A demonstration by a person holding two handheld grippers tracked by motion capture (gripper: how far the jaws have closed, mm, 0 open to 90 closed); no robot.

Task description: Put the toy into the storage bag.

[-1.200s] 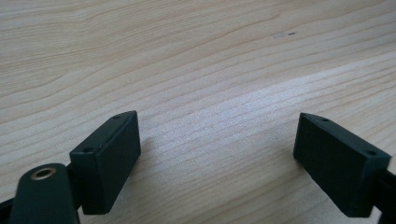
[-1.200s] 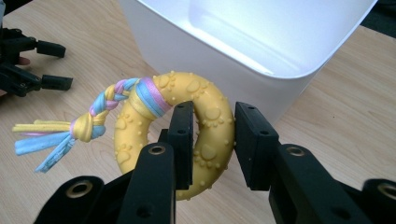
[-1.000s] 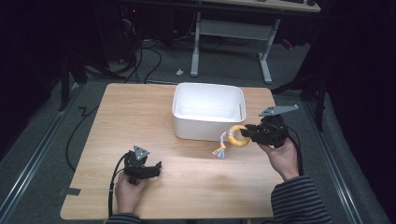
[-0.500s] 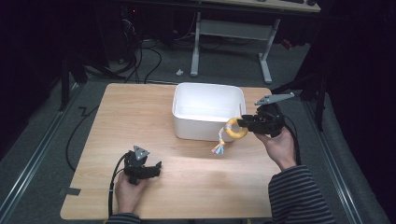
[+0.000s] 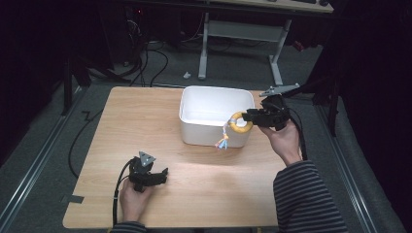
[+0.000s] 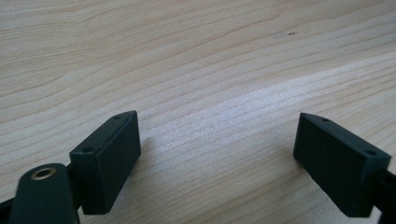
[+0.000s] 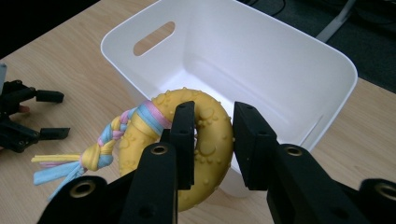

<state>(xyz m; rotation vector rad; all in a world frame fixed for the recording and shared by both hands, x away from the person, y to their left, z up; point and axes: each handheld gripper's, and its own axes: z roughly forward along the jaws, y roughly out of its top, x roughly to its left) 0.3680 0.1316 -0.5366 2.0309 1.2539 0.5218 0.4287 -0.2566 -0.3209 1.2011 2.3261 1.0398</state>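
You've carried the yellow ring toy (image 7: 198,140) up over the white bin's (image 5: 192,116) rim, right hand-held gripper (image 5: 248,116) clamped on it, left hand-held gripper (image 5: 163,174) spread wide on the tabletop (image 5: 136,121).

Dim lab: floor cables (image 5: 155,58), desk frame (image 5: 243,43).

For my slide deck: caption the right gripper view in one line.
Right tool shut on a yellow ring toy with braided tail, held over the white bin's rim.

Right gripper (image 7: 212,140) clamped on yellow ring toy (image 7: 205,140) with braided tail, over white bin's (image 7: 280,60) near rim.
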